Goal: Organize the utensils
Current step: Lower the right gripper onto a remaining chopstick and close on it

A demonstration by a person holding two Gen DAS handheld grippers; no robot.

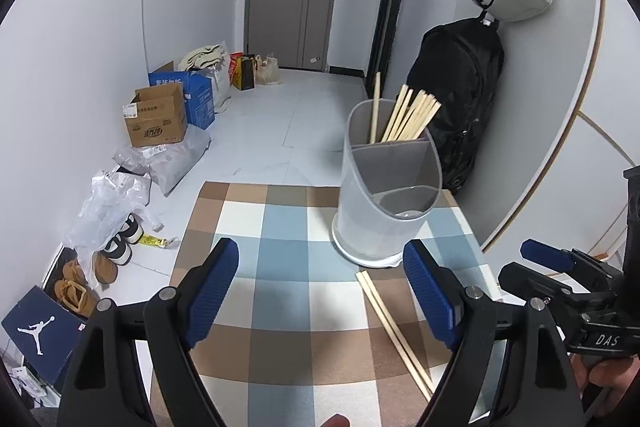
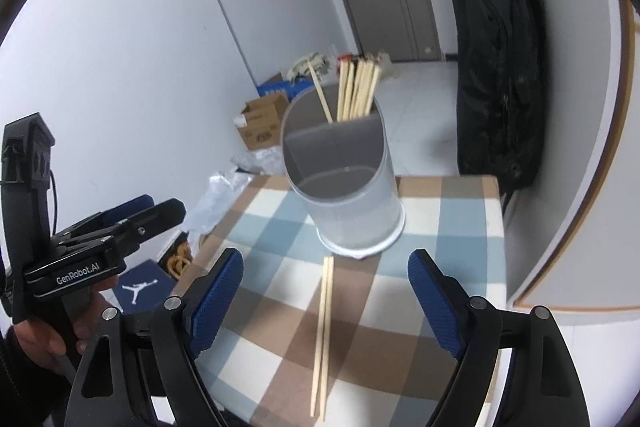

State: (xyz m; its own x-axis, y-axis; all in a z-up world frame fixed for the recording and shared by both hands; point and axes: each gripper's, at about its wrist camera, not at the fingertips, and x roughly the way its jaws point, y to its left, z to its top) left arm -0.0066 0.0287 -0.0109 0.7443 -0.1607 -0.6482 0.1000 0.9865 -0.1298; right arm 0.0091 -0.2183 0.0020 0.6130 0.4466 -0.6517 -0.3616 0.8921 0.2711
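Near ends of the loose chopstick pair [image 2: 325, 331] get cut off low in the left view. They lie on the checked bench [image 2: 440, 267], just near of the holder [image 2: 344, 187], whose far compartment holds more chopsticks [image 2: 356, 91]. Both the left hand-held gripper [image 1: 320, 295] and right hand-held gripper [image 2: 326, 303] are released, holding nothing. Boxes [image 1: 158, 119] sit by the far-left wall.

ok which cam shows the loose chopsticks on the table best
The right wrist view: the loose chopsticks lie centred between its open fingers, visible tip to tip below the utensil holder. In the left wrist view the pair sits off to the right, its near end hidden behind a finger.
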